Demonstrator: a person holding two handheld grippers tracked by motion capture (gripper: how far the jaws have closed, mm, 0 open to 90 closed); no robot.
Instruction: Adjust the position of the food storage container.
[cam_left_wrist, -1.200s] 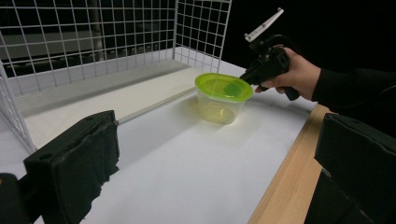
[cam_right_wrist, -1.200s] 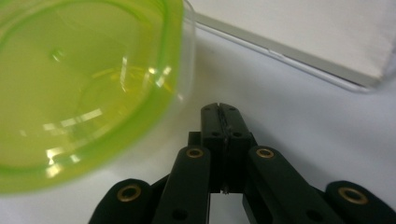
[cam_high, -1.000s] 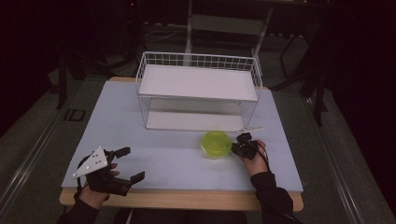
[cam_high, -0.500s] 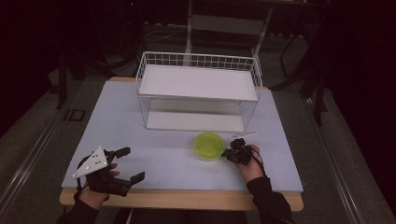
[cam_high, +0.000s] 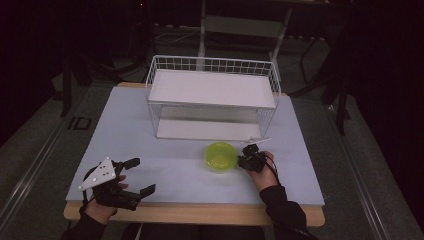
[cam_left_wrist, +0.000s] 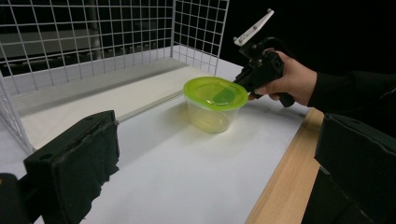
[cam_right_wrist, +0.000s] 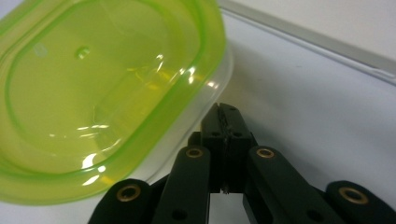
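Lime-green plastic is catching the light: the lidded tub (cam_high: 221, 155) is sitting on the pale table (cam_high: 165, 160), right of centre and just in front of the near right corner of the white wire rack (cam_high: 212, 95). I am holding my right gripper (cam_high: 244, 160) just beside the tub's right side, and in the right gripper view its jaws are pressing flat together with nothing between them, their tips resting against the clear wall just under the green lid's (cam_right_wrist: 100, 88) rim. In the left gripper view the tub (cam_left_wrist: 215, 102) is standing upright and the right gripper (cam_left_wrist: 247, 79) is meeting it at the lid's edge, with my right hand (cam_left_wrist: 292, 81) wrapped round the grip. My left gripper (cam_high: 137, 176) is resting far off at the near left of the table, close to the wooden front edge (cam_high: 200, 214), and its jaws are gaping wide around nothing; in its own view the two black pads (cam_left_wrist: 74, 163) are standing well apart. Between my two grippers a broad bare stretch of tabletop is lying open. To the right of my right hand the table is running on a little way before its right edge. The rack's lower shelf (cam_high: 207, 130) is sitting open toward me just behind the tub, with the upper shelf (cam_high: 212, 89) above it and a raised wire rim round the top.
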